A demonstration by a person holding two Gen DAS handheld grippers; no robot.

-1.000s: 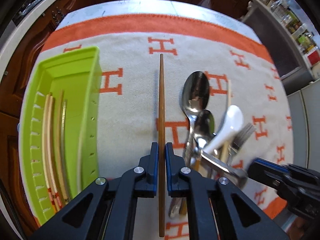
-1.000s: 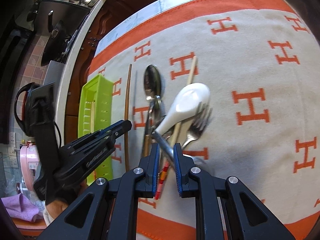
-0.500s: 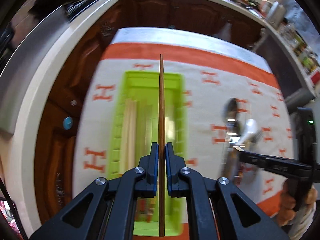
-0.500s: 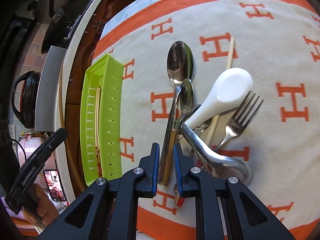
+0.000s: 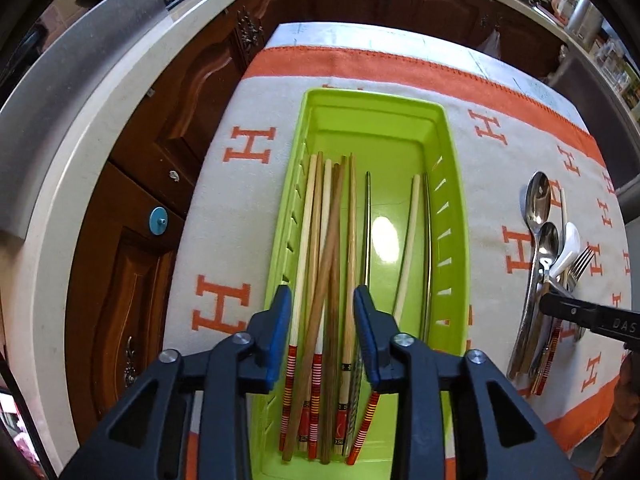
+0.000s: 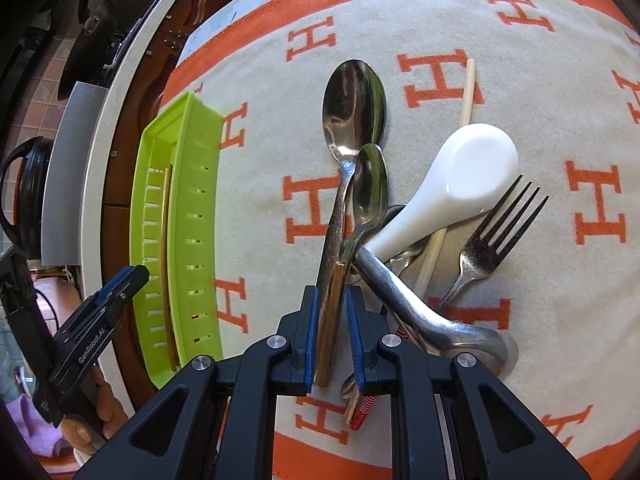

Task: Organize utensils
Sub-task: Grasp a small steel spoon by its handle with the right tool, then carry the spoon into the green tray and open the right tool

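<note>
A lime green tray (image 5: 448,208) holds several chopsticks (image 5: 320,240). My left gripper (image 5: 322,300) is open just above them, and a brown chopstick (image 5: 326,256) lies loose across the others. The tray also shows in the right wrist view (image 6: 200,184), with the left gripper (image 6: 120,284) beside it. My right gripper (image 6: 332,304) is open around the handle of the large metal spoon (image 6: 354,100) in a pile with a smaller spoon (image 6: 370,184), a white ceramic spoon (image 6: 472,168), a fork (image 6: 496,236) and a pale chopstick (image 6: 466,96).
Everything lies on a cream cloth with orange H marks and an orange border (image 6: 560,128). A thick bent metal handle (image 6: 404,300) lies just right of the right gripper. The counter edge and dark wooden cabinets (image 5: 160,160) run left of the tray.
My left gripper has moved over the tray, opened and let go of the brown chopstick, which now lies in the tray. My right gripper has moved onto the large spoon's handle.
</note>
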